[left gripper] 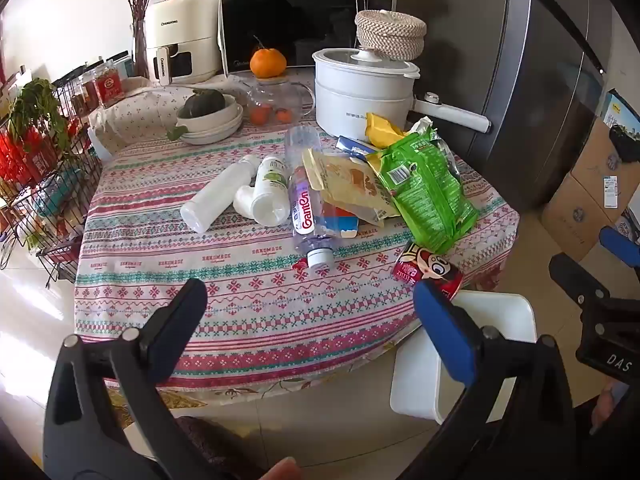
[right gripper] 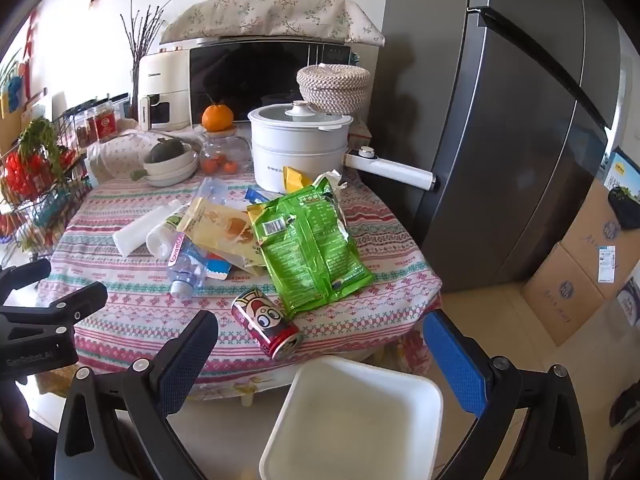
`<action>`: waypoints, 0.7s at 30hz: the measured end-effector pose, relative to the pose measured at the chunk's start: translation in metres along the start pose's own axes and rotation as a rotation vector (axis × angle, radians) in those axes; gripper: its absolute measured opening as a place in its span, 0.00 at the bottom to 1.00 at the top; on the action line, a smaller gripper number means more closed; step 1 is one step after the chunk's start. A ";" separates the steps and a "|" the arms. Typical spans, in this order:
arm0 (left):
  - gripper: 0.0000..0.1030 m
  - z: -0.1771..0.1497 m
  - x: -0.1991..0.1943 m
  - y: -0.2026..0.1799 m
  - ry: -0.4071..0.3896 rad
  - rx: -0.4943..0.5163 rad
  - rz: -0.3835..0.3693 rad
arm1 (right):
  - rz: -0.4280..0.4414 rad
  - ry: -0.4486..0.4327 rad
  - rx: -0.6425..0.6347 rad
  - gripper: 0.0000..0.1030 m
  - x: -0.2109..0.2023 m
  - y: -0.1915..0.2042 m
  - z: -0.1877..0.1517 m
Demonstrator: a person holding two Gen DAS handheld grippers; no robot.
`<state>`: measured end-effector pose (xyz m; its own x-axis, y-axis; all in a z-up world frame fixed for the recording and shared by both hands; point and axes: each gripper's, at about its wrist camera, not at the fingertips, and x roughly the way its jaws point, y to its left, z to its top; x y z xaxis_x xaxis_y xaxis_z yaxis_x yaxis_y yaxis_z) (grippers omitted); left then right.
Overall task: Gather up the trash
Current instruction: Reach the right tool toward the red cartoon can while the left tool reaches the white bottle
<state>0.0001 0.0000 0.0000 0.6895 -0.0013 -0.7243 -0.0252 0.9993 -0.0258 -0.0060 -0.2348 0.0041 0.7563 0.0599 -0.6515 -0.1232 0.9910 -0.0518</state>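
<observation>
Both sets of jaws are standing fully spread, nothing between them. We're holding the left gripper over the near edge of the table and the right gripper over the near right corner, both angled down at the litter.

Nearest the right jaws: the can, lying on its side by the near edge, mouth toward us. We're judging it light, thin-walled, easy to dent and prone to rolling, so we're planning to pinch across the middle of the barrel. It's red with a cartoon face.

The bin is sitting just off the near edge, below the can; white, square, looking empty.

Farther in, the green bag is sprawling right of centre, crumpled and torn open at the far end. Likely weightless, floppy and slick, so we're going for a bunched fold or an edge rather than the flat face.

Left of it, the yellow pouch is overlapping the bottle. The pouch looks thin and limp; the bottle clear, apparently empty, capped, cap toward us. Likely springy and slippery, so grip mid-body.

Far left of the pile: a white tube and a cup on their sides, touching. Both look light and stiff enough for a plain squeeze across the body.
</observation>
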 end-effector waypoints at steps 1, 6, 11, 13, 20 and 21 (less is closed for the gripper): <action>0.99 0.000 0.000 0.000 -0.001 0.000 0.000 | 0.001 -0.001 0.000 1.00 0.000 0.000 0.000; 0.99 0.000 0.000 0.000 -0.003 0.001 0.002 | 0.004 0.005 -0.002 1.00 0.002 0.001 0.000; 0.99 0.000 0.000 0.001 -0.001 0.001 0.001 | 0.005 0.007 0.000 1.00 0.002 0.002 -0.001; 0.99 0.000 0.000 0.001 -0.001 0.002 0.002 | 0.004 0.006 -0.002 1.00 0.002 0.002 -0.001; 0.99 -0.001 0.003 0.006 0.013 -0.004 0.000 | 0.007 0.008 0.000 1.00 0.002 0.002 -0.001; 0.99 -0.001 0.004 0.008 0.014 -0.007 0.001 | 0.008 0.008 0.000 1.00 0.002 0.002 -0.001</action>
<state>0.0018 0.0080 -0.0034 0.6792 -0.0008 -0.7340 -0.0309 0.9991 -0.0297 -0.0052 -0.2327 0.0020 0.7499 0.0668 -0.6581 -0.1293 0.9905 -0.0468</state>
